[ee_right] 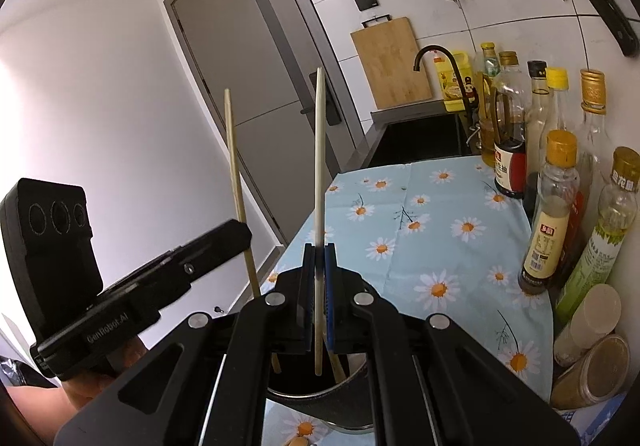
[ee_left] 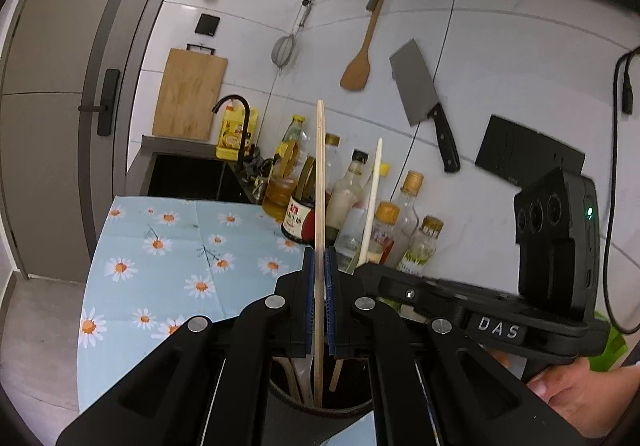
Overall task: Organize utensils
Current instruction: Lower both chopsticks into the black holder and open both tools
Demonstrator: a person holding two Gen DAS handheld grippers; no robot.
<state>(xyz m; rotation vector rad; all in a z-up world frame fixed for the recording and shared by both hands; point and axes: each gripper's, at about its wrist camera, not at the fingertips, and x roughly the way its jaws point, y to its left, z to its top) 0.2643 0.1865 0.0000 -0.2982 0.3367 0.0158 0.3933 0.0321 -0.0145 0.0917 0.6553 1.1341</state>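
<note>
In the left wrist view my left gripper (ee_left: 320,258) is shut on an upright wooden chopstick (ee_left: 320,166). Its lower end dips into the mouth of a dark round utensil holder (ee_left: 352,412) right below the jaws, where a few other wooden utensils stand. To the right, my right gripper (ee_left: 362,269) grips a paler chopstick (ee_left: 372,198). In the right wrist view my right gripper (ee_right: 319,252) is shut on that pale chopstick (ee_right: 319,150), whose lower tip hangs at the holder's rim (ee_right: 340,394). My left gripper (ee_right: 240,236) with its chopstick (ee_right: 234,158) is at the left.
A daisy-print cloth (ee_right: 440,230) covers the counter. Oil and sauce bottles (ee_right: 554,214) line the wall, with jars (ee_right: 592,370) at the near right. Behind are a black sink (ee_left: 188,174), a faucet (ee_left: 240,114) and a cutting board (ee_left: 192,94). A cleaver (ee_left: 420,94) and a spatula (ee_left: 360,62) hang on the tiles.
</note>
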